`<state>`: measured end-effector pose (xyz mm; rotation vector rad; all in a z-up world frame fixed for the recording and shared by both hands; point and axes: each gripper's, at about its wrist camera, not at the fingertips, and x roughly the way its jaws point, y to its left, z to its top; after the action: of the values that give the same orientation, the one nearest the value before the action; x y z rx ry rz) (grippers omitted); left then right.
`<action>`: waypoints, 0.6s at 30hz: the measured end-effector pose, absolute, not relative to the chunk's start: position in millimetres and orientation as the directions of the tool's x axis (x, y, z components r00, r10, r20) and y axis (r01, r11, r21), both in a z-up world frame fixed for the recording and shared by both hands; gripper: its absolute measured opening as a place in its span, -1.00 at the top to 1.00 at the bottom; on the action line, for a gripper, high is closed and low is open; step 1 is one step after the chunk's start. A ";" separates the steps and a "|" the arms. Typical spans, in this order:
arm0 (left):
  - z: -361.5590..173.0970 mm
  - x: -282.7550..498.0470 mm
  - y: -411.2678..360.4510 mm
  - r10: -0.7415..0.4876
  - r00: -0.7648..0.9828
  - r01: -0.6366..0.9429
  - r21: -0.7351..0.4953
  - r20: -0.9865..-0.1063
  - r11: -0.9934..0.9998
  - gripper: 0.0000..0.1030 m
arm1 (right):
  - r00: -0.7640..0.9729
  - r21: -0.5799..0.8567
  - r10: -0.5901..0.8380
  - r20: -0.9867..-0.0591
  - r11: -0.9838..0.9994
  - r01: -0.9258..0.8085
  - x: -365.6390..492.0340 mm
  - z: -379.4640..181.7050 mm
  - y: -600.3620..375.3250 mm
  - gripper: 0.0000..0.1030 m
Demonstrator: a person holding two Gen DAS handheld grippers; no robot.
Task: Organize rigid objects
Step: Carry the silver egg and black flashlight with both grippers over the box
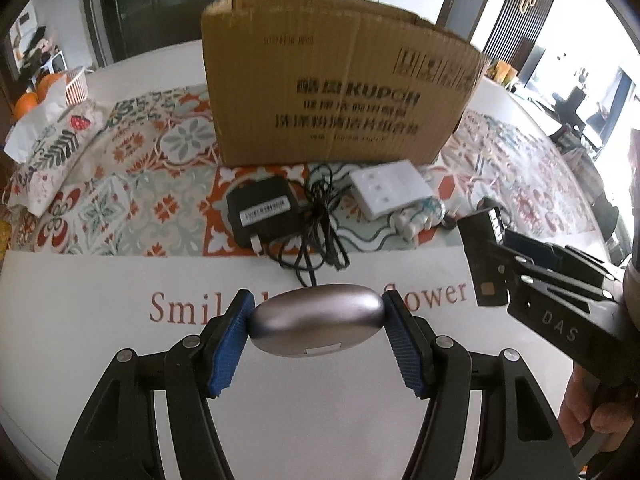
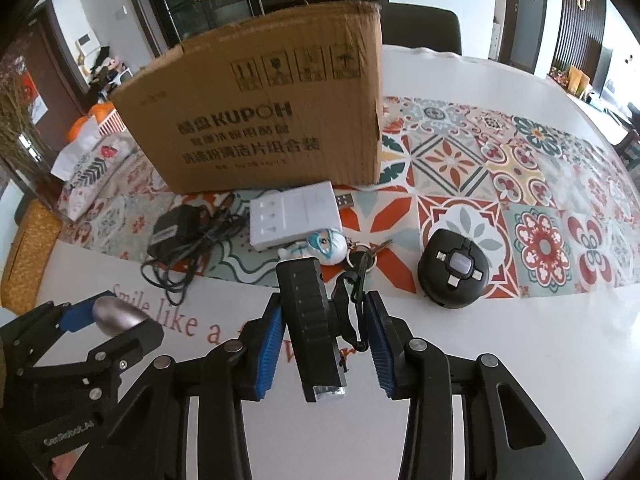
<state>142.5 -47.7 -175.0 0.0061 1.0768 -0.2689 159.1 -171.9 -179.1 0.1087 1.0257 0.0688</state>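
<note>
My left gripper [image 1: 316, 312] is shut on a silver oval case [image 1: 316, 322], held above the white table; it also shows in the right wrist view [image 2: 116, 316]. My right gripper [image 2: 324, 328] is shut on a black ribbed flashlight-like device [image 2: 312, 320] with a strap clip, held off the table; it shows in the left wrist view [image 1: 492, 256] at right. A cardboard box [image 1: 336, 80] stands behind. In front of it lie a black power adapter with cord [image 1: 264, 212], a white switch panel [image 1: 390, 192], a figurine keychain [image 2: 330, 246] and a round black device [image 2: 454, 268].
A patterned runner [image 2: 520, 184] covers the table's middle. A floral tissue pouch [image 1: 52, 156] and a basket with oranges [image 1: 48, 88] sit far left. A dark chair [image 2: 420, 28] stands behind the table. A small USB plug [image 2: 345, 200] lies by the box.
</note>
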 end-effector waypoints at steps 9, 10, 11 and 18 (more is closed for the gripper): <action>-145.1 150.5 -42.8 -0.238 0.510 0.238 -0.130 -0.827 0.962 -0.25 | 0.560 0.116 0.101 -0.822 0.993 -0.009 160.3 -149.3 -167.2 0.21; -142.6 150.7 -42.8 -0.239 0.515 0.239 -0.130 -0.823 0.962 -0.25 | 0.565 0.116 0.102 -0.819 0.993 -0.010 160.8 -146.2 -166.7 0.21; -138.3 152.0 -42.2 -0.240 0.524 0.241 -0.128 -0.817 0.962 -0.25 | 0.571 0.115 0.101 -0.815 0.993 -0.012 161.3 -142.6 -166.0 0.21; -116.4 160.6 -40.5 -0.255 0.565 0.256 -0.127 -0.785 0.958 -0.25 | 0.615 0.113 0.098 -0.782 0.993 -0.014 165.2 -116.6 -161.3 0.21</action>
<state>160.6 -40.5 -116.3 0.0013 0.9231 -0.3000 165.2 -161.3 -116.6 0.0992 0.9059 0.0649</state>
